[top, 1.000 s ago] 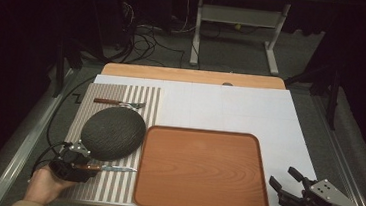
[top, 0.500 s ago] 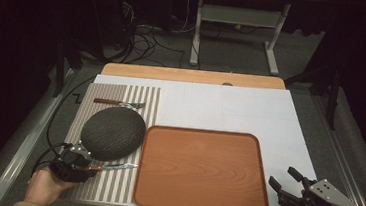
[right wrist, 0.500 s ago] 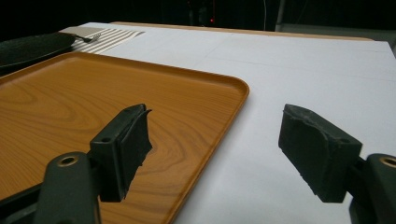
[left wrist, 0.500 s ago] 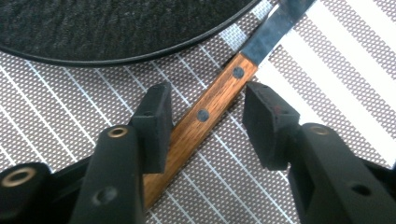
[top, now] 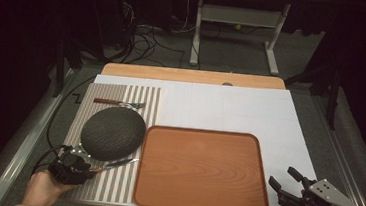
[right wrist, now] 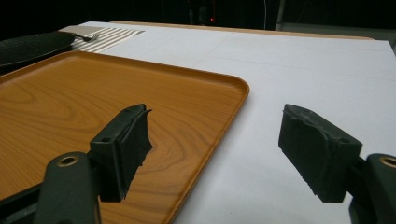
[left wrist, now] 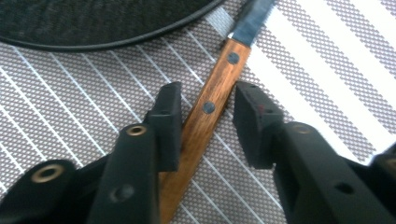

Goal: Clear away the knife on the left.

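A wood-handled knife [top: 118, 163] lies on the striped placemat [top: 113, 190], just in front of a dark grey plate [top: 113, 132]. My left gripper [top: 91, 167] is low over the mat at the front left. Its jaws straddle the knife's handle [left wrist: 212, 93] with a narrow gap on each side, so the left gripper [left wrist: 205, 100] is open. The plate's rim [left wrist: 93, 28] curves just beyond. My right gripper [top: 281, 176] hovers open at the front right corner, by the wooden tray [top: 203, 131]. Nothing is between its pads [right wrist: 215, 126].
A fork [top: 118, 103] with a wooden handle lies on the placemat behind the plate. The tray [right wrist: 93, 93] holds nothing. White table covering [top: 231, 107] stretches behind and to the right of the tray. Cables and a desk frame stand on the floor beyond the table.
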### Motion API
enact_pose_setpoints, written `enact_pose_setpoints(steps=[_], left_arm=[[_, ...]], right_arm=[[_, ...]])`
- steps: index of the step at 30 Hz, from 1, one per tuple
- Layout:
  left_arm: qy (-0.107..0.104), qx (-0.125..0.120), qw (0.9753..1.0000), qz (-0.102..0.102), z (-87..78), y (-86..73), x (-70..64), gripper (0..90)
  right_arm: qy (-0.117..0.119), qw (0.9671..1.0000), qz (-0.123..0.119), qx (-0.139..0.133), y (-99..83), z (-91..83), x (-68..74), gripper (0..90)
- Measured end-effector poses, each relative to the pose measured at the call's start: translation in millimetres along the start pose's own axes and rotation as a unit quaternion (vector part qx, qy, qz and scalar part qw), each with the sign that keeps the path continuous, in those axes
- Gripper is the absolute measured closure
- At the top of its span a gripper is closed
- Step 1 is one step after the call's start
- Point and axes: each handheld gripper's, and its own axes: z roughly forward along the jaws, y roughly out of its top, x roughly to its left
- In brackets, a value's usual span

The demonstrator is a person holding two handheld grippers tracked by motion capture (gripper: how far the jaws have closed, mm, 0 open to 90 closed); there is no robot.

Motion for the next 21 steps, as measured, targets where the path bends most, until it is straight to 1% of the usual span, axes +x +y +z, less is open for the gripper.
enact_pose_setpoints(steps=[3, 5, 6, 11, 14, 17, 19, 20, 21], left_arm=[[-0.002, 0.001, 1.0, 0.0, -0.5, -0.2, 0.1, 63.1], [-0.002, 0.003, 1.0, 0.0, -0.8, -0.1, -0.4, 61.6], [0.0, 0.006, 1.0, 0.002, -1.3, -0.2, -1.8, 59.4], [-0.001, 0.012, 0.9999, 0.005, -3.1, -2.7, -4.9, 59.7], [-0.001, 0.017, 0.9998, 0.007, -3.7, -2.6, -7.0, 61.5], [0.0, 0.025, 0.9996, 0.013, -3.9, -0.6, -8.7, 65.9], [0.0, 0.022, 0.9996, 0.015, -3.7, -0.1, -8.2, 67.3], [0.002, 0.022, 0.9996, 0.018, -3.1, 0.7, -8.2, 71.3], [0.005, 0.019, 0.9996, 0.02, -2.7, 1.9, -8.2, 71.4]], right_arm=[[0.0, 1.0, 0.0, 0.001, 0.0, 0.2, -0.1, 25.2], [0.0, 1.0, 0.0, 0.001, 0.0, 0.3, -0.1, 25.3], [0.0, 1.0, 0.0, 0.001, 0.0, 0.3, -0.1, 25.2], [-0.001, 1.0, 0.001, 0.001, -0.1, 0.4, 0.0, 25.5], [-0.001, 1.0, 0.0, 0.002, -0.1, 0.5, 0.0, 25.5], [-0.001, 1.0, -0.001, 0.003, -0.1, 0.5, 0.2, 25.5], [-0.001, 1.0, -0.001, 0.003, 0.0, 0.6, 0.1, 25.5], [-0.001, 1.0, 0.0, 0.003, 0.0, 0.7, -0.1, 25.5], [-0.002, 1.0, -0.001, 0.003, 0.0, 0.7, -0.1, 25.5]])
